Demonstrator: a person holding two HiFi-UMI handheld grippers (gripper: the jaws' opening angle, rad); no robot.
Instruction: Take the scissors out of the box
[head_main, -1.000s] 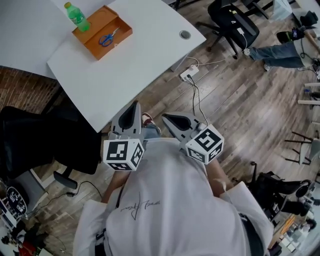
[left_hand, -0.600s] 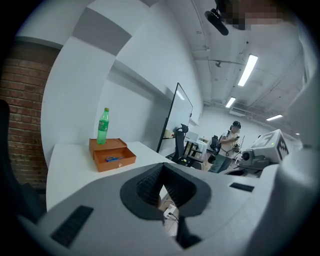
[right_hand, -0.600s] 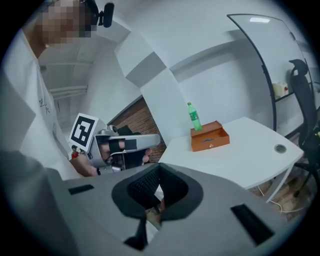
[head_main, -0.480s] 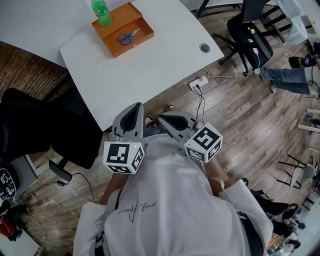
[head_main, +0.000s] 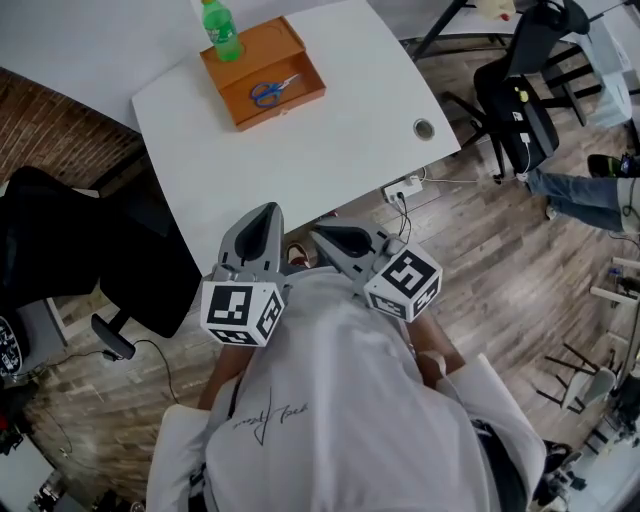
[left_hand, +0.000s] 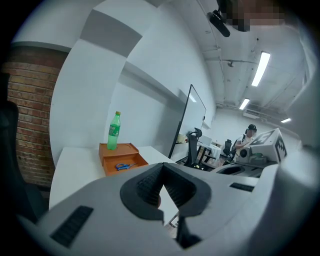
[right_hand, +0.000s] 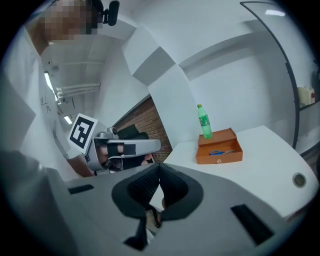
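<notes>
An open orange box stands at the far end of the white table. Blue-handled scissors lie inside it. A green bottle stands at the box's far left corner. My left gripper and right gripper are held side by side short of the table's near edge, both shut and empty, far from the box. In the left gripper view the box and scissors lie ahead beyond the shut jaws. The right gripper view shows the box and scissors ahead to the right.
A black office chair stands left of the table, and another chair is at the right. A power strip with cables lies on the wooden floor under the table edge. A round cable grommet sits near the table's right edge.
Both grippers have come closer to the table's near edge, and the table and box sit lower and nearer in the head view. Both jaws stay shut.
</notes>
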